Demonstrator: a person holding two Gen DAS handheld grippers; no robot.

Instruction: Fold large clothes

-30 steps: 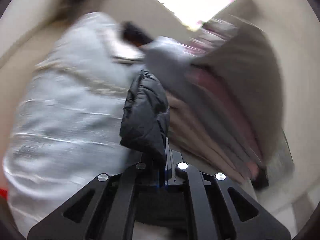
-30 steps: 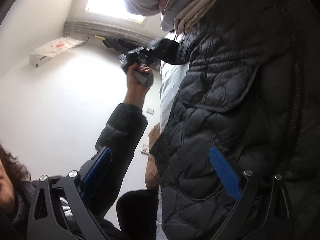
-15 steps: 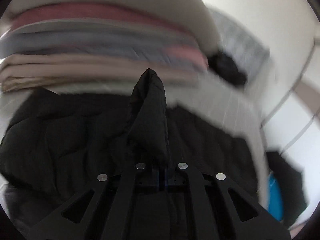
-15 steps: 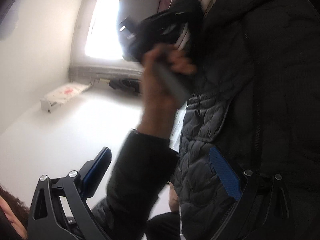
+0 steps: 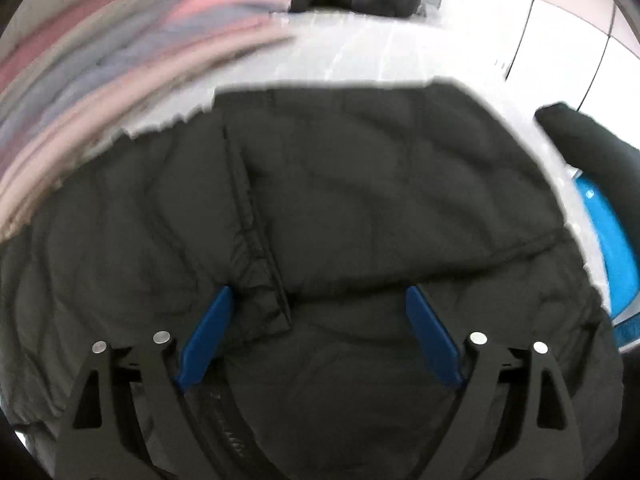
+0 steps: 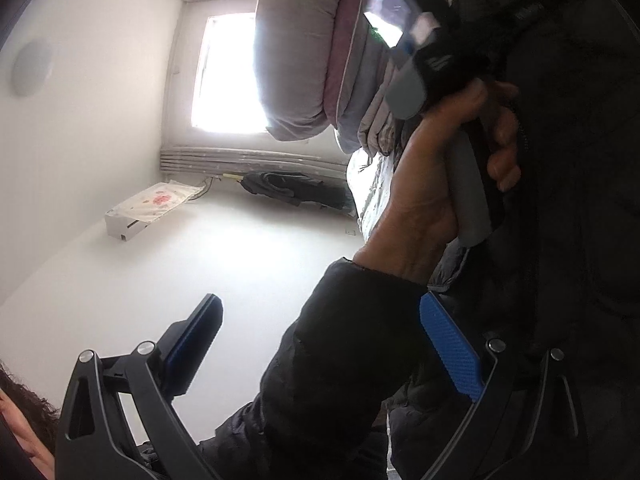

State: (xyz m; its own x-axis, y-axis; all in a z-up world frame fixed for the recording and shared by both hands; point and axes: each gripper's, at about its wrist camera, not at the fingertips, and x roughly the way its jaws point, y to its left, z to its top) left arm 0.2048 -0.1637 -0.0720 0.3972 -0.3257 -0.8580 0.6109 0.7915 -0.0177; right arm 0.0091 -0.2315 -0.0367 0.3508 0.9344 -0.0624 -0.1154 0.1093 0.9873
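Left gripper (image 5: 318, 316) fills the lower part of its own view, its blue pads (image 5: 208, 336) spread wide after just opening, with nothing pinched between them; the black quilted jacket (image 5: 360, 200) lies beneath, covering the middle of the frame on a white bed (image 5: 360, 56). Folded bedding (image 5: 120, 40) (blurred) is stacked at upper left. From the right wrist view, the right gripper (image 6: 320, 344) also stands apart and empty, a dark sleeve (image 6: 340, 352) crossing between its fingers, the jacket along the right edge.

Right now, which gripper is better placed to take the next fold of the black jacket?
Left. The left gripper hangs open directly over the jacket; the right gripper points sideways, jacket beside it.
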